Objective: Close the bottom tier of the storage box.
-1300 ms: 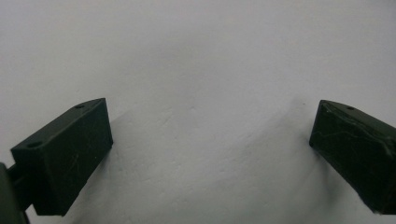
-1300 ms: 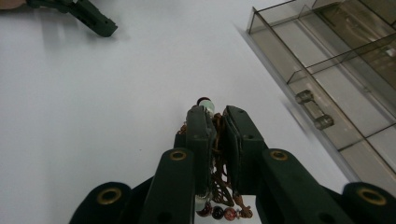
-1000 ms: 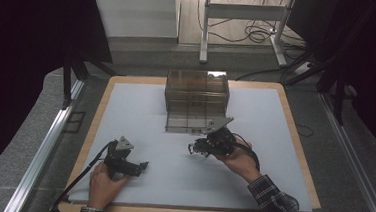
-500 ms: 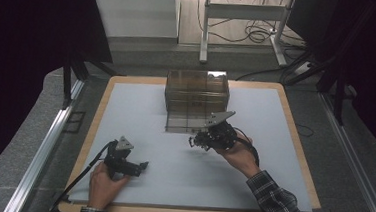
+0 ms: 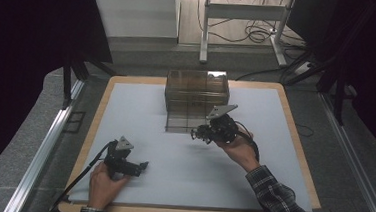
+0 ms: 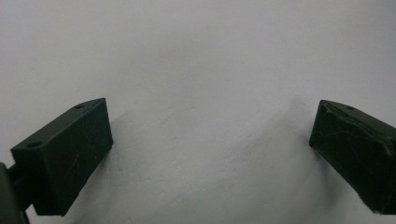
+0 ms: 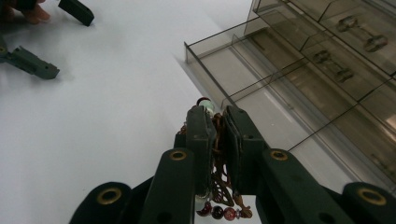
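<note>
Right gripper (image 7: pixel 215 122) has its jaws clamped on a beaded bracelet (image 7: pixel 218 205), right by the smoky drawer box (image 5: pixel 196 100). Left gripper (image 5: pixel 141 166) sits well away from the box, jaws wide apart over bare tabletop (image 6: pixel 201 56).

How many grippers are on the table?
2. The left hand-held gripper rests near the front left, jaws open. The right hand-held gripper holds a beaded bracelet by the drawer box.

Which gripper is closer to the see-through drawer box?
The right. The right gripper, shut on a beaded bracelet, sits just at the front of the drawer box, by its pulled-out drawer. The left gripper rests far off near the table's front edge, jaws apart.
</note>
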A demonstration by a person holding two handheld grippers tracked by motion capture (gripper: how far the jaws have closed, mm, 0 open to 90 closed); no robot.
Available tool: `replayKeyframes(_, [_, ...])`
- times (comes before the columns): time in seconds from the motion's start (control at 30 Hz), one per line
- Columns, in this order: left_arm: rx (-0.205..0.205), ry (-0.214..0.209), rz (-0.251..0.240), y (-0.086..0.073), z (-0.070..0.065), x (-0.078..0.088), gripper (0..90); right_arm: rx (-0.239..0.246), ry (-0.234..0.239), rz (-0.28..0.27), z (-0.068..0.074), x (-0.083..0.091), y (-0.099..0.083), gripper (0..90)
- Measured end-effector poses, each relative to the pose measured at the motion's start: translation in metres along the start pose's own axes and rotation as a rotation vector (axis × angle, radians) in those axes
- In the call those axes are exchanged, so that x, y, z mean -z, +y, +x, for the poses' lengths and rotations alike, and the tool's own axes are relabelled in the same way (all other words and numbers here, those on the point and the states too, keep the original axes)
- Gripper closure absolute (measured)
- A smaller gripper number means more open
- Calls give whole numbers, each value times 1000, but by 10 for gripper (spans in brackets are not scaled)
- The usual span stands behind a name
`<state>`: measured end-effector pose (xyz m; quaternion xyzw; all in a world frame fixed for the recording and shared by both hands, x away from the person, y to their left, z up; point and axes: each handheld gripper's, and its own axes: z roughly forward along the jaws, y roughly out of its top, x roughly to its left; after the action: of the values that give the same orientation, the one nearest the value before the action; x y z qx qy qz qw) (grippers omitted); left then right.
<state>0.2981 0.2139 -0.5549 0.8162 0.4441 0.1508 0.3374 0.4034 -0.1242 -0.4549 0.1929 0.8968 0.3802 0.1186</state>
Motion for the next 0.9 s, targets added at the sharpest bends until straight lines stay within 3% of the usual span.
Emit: replayKeyframes(0.9, [4,-1,0,0,0,0,0,-22,-59,-17,-21,-12,16,793])
